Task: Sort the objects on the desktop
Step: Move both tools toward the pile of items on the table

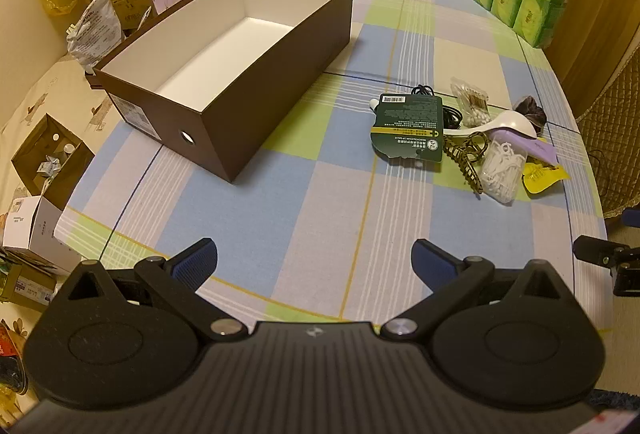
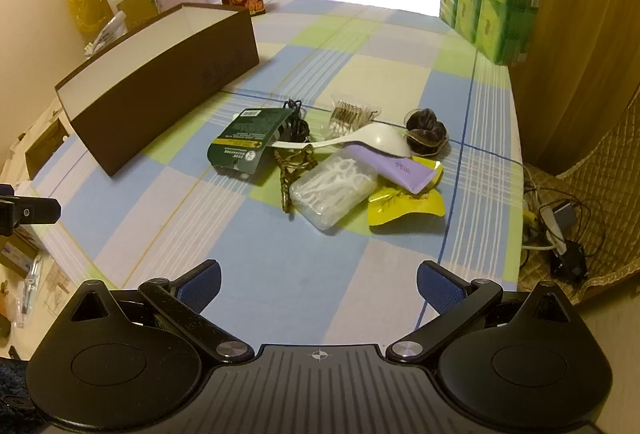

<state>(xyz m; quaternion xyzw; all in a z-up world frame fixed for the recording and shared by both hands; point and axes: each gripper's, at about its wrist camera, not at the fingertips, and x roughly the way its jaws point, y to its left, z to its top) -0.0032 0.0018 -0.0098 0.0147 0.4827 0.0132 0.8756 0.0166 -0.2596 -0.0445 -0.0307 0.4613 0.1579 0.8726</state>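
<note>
brown cardboard, white inside: the box (image 1: 224, 74) sits far left on the checked tablecloth (image 1: 304, 202), and as far as we can see into it nothing lies in it yet. the things to sort lie in one loose heap to its right, well apart from it. we hold the left gripper (image 1: 314, 258) and the right gripper (image 2: 318, 280) low at the near edge, both with fingers spread wide and nothing between them.

we judge the first pick is due, and the right gripper faces the heap more squarely. nearest to it is the clear case of floss picks (image 2: 334, 190), which rests partly on the yellow packet (image 2: 404, 204) and touches the hair claw (image 2: 290, 170); the purple tube (image 2: 402, 168) lies just behind it. we would take the case first, across its short sides, so the pads meet flat walls. the white spoon (image 2: 372, 140) lies across the green card pack (image 2: 246, 138) and the black cable (image 2: 296, 122), so we leave those until the spoon is lifted. the cotton swabs (image 2: 350, 116) and the dark scrunchie (image 2: 426, 132) wait at the far side.
</note>
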